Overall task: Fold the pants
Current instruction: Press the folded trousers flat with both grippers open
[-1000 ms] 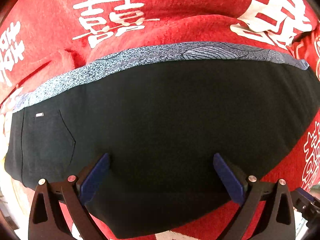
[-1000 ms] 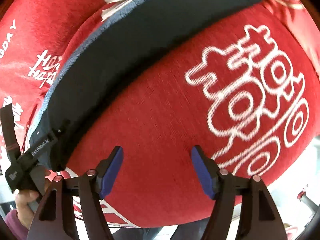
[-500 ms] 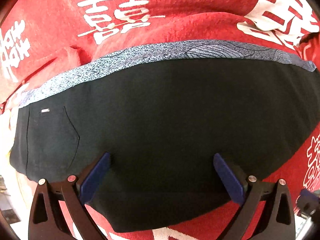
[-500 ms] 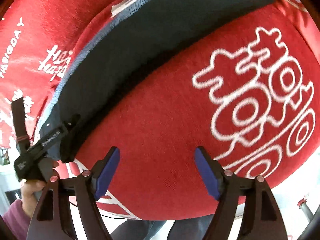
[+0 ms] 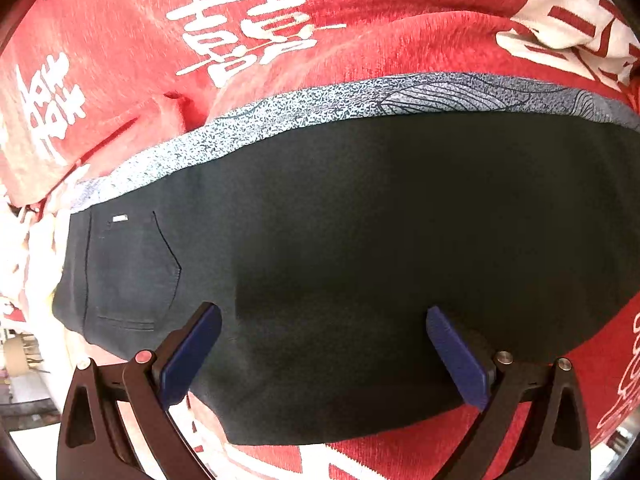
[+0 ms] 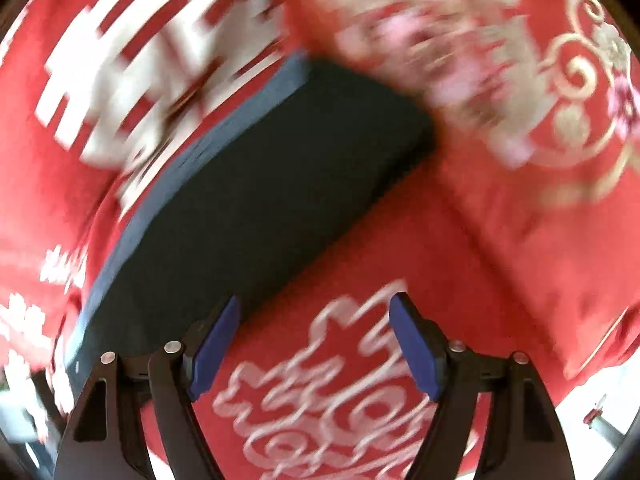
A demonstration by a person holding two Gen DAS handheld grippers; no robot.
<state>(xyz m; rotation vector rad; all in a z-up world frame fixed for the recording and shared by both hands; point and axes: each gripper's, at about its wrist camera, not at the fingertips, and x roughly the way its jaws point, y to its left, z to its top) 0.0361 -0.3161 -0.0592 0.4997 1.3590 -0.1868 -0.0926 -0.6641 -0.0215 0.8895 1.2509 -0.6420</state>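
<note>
Dark pants (image 5: 360,248) lie flat on a red cloth, with a back pocket (image 5: 132,272) at the left and a speckled grey strip (image 5: 320,108) along their far edge. My left gripper (image 5: 324,344) is open and empty just above the pants' near edge. In the blurred right wrist view the pants (image 6: 256,208) run from lower left to upper middle. My right gripper (image 6: 316,336) is open and empty over the red cloth, its left finger (image 6: 212,348) at the pants' near edge.
The red cloth (image 5: 360,4) with white characters covers the whole surface and wrinkles at the left (image 5: 172,100). In the right wrist view it (image 6: 500,260) folds toward a gold and pink pattern (image 6: 580,80). Bright floor (image 6: 608,424) shows past the cloth's near right edge.
The right gripper has swung quickly toward the far end of the pants, blurring its view; the hand with the other gripper has left its frame. The left gripper has drawn back slightly, both staying open.
</note>
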